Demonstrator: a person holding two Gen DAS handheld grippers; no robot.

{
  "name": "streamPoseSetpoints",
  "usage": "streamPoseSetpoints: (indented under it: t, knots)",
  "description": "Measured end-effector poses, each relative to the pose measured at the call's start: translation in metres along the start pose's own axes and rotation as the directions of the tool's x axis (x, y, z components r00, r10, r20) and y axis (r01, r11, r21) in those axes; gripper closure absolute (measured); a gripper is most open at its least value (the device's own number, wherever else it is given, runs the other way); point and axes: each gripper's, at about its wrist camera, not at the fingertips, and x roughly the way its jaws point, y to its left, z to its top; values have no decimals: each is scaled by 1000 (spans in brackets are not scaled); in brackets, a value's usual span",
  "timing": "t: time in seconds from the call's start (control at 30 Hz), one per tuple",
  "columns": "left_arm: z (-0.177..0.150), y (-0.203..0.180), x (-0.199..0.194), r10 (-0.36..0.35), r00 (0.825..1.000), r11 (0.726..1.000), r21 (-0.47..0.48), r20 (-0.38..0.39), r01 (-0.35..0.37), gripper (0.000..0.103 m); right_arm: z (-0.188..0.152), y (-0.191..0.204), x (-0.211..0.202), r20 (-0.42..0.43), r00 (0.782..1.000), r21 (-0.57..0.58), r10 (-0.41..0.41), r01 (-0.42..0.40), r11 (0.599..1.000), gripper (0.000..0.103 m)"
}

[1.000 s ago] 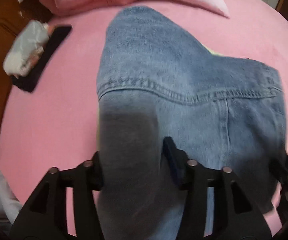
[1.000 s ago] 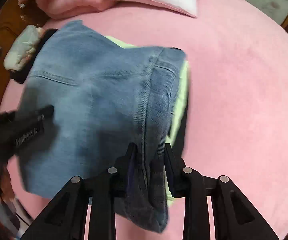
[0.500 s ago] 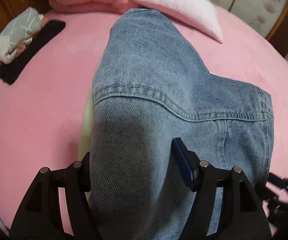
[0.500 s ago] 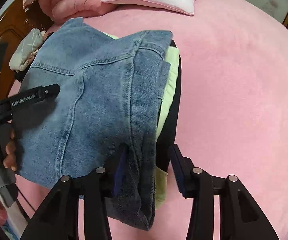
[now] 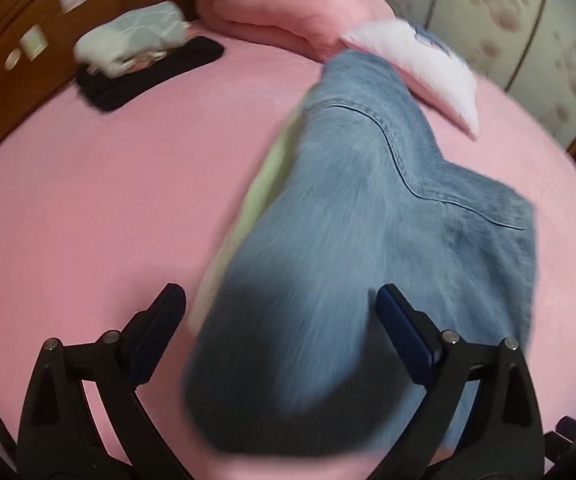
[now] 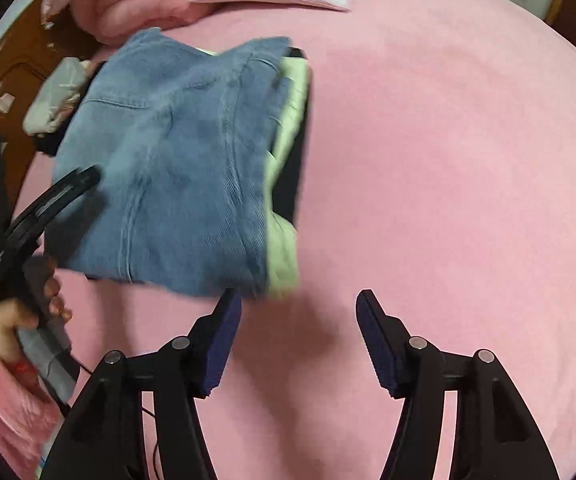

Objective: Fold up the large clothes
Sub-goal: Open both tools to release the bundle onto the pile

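Observation:
Folded blue jeans (image 6: pixel 176 168) lie on the pink bed, on top of a pale green garment (image 6: pixel 288 128) and a black one (image 6: pixel 294 176). My right gripper (image 6: pixel 298 304) is open and empty, just in front of the stack's near right corner. My left gripper (image 5: pixel 278 300) is open, its jaws wide on either side of the near end of the jeans (image 5: pixel 352 240), which look blurred. The left gripper also shows in the right wrist view (image 6: pixel 60 192), at the stack's left edge.
A white pillow (image 5: pixel 420 68) and a rolled pink blanket (image 5: pixel 296 4) lie at the head of the bed. A grey-white bundle (image 5: pixel 136 40) sits on a black cloth (image 5: pixel 148 72) near the wooden headboard (image 5: pixel 4 60). Bare pink sheet (image 6: pixel 448 160) stretches to the right.
Both grippers have opened and let go of the jeans. The right one has pulled back off the stack; the left one has lifted and tilted up.

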Motion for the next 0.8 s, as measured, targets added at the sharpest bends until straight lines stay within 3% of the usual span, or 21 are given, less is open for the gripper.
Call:
streamPoseSetpoints:
  t: [0.17,0.3,0.4,0.63,0.8]
  knots:
    - [-37,39,-48,3,999,998,-59,-52,-6,7,-42,-24,-41,27,998,100,-48,45,994,20]
    - [-80,61,-86,0,995,997,-76,-98,-8,7,-76,-36,-58,20,999,118,-33,30,993,18]
    - [-119,62,-116,-8,990,998,-66,-138,-2,7,-117,-57,-84,5,998,113,-68,67,991,18]
    - [-187,36,-163,-54,984,998,-53,-170,46,7,-199,-94,-111,21,993,153,-120,116,981,17]
    - [-222,-14,-185,-76,979,991,91,-188,94,7,-253,-115,-119,19,992,187,-125,119,975,17]
